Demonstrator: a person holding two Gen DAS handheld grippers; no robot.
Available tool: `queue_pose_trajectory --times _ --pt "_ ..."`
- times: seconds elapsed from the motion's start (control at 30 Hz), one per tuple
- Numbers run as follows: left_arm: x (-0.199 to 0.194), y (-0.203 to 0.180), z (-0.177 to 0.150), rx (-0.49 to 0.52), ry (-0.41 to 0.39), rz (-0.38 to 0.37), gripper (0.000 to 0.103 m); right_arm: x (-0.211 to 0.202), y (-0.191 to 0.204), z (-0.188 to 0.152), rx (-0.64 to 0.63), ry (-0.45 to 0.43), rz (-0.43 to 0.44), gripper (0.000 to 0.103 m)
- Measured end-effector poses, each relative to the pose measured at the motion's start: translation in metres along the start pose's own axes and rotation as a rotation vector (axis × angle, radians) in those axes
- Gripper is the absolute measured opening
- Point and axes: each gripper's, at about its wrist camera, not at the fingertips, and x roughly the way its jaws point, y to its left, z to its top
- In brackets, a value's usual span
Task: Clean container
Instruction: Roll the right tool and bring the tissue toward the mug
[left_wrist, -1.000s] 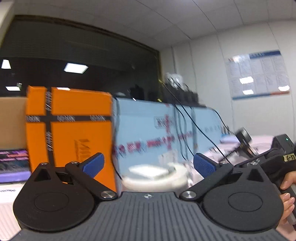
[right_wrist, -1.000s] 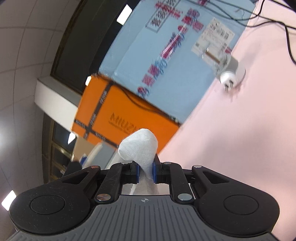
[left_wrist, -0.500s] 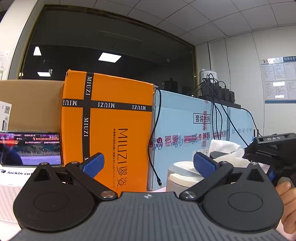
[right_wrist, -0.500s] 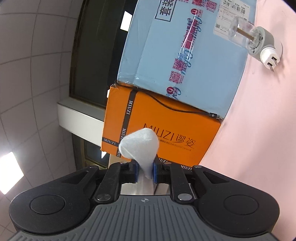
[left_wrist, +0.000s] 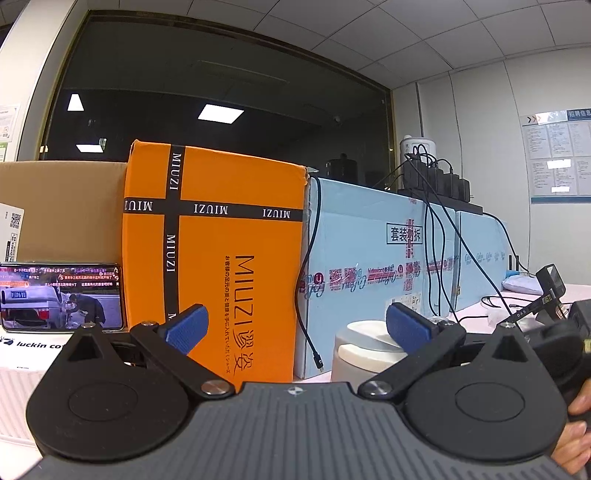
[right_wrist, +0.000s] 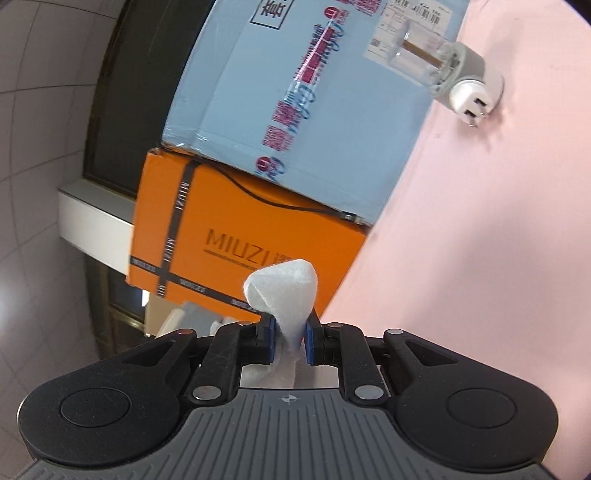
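A round white-and-grey container (left_wrist: 364, 347) stands on the pink table in front of the blue box, just inside the right finger of my left gripper (left_wrist: 295, 325). That gripper is open with nothing between its blue pads. My right gripper (right_wrist: 290, 341) is shut on a folded white cloth (right_wrist: 284, 291) that sticks out past its fingertips. The right wrist view is rolled. In it, a clear cylinder with a grey collar and a white pronged end (right_wrist: 443, 70) stands far off by the blue box. In the left wrist view, the right gripper's body (left_wrist: 546, 332) and a hand (left_wrist: 576, 424) show at the right edge.
An orange MIUZI box (left_wrist: 221, 258), a blue carton (left_wrist: 369, 258) with black cables over it and a brown cardboard box (left_wrist: 66, 206) form a wall behind the table. A phone (left_wrist: 61, 295) playing video leans at the left. Pink table surface (right_wrist: 480, 258) stretches beside the boxes.
The white cloth and right gripper, beside the container half a second ago, have drawn away to the right edge of the left view. The right view has rolled further and the left view has steadied.
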Motion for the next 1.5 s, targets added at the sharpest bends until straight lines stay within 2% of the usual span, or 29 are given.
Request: queue_pose_trajectory --times 0.1,0.2,0.33,0.43,0.63,0.8,0.87,1.0,1.13,1.2,1.3,1.5 --pt "0.000 -0.001 0.000 0.000 0.002 -0.002 0.103 0.000 -0.002 -0.003 0.001 0.002 -0.027 0.014" --pt "-0.001 -0.001 0.000 -0.006 0.004 -0.008 0.103 -0.003 -0.005 -0.002 0.044 0.005 -0.005 0.014" --pt "0.001 -0.001 0.000 -0.010 0.005 -0.008 0.103 -0.017 -0.002 0.004 0.118 -0.009 0.189 0.014" --pt "0.002 -0.001 0.000 -0.009 0.005 -0.007 0.103 -0.024 0.004 0.002 0.103 -0.023 0.247 0.014" --pt "0.002 -0.002 0.000 -0.010 0.006 -0.006 0.103 -0.013 -0.017 -0.002 0.187 0.003 0.115 0.014" --pt "0.001 -0.002 0.000 -0.010 0.006 -0.007 0.103 -0.004 -0.022 -0.008 0.149 0.022 -0.039 0.014" --pt "0.001 -0.002 0.000 -0.011 0.005 -0.008 0.103 -0.002 -0.024 -0.009 0.141 0.037 -0.075 0.014" --pt "0.001 0.000 0.000 -0.023 0.011 -0.017 0.103 -0.007 -0.020 -0.008 0.139 0.026 -0.053 0.014" --pt "0.001 0.000 0.001 -0.022 0.010 -0.016 0.103 -0.018 -0.012 -0.002 0.161 -0.004 0.118 0.014" --pt "0.001 0.000 0.001 -0.021 0.010 -0.016 0.103 -0.021 -0.009 -0.002 0.154 -0.009 0.162 0.014" --pt "0.001 -0.001 0.001 -0.020 0.010 -0.015 0.103 -0.019 -0.014 -0.004 0.174 0.001 0.136 0.014" --pt "0.000 -0.001 0.001 -0.019 0.009 -0.016 0.103 -0.011 -0.021 -0.008 0.166 0.021 -0.015 0.014"
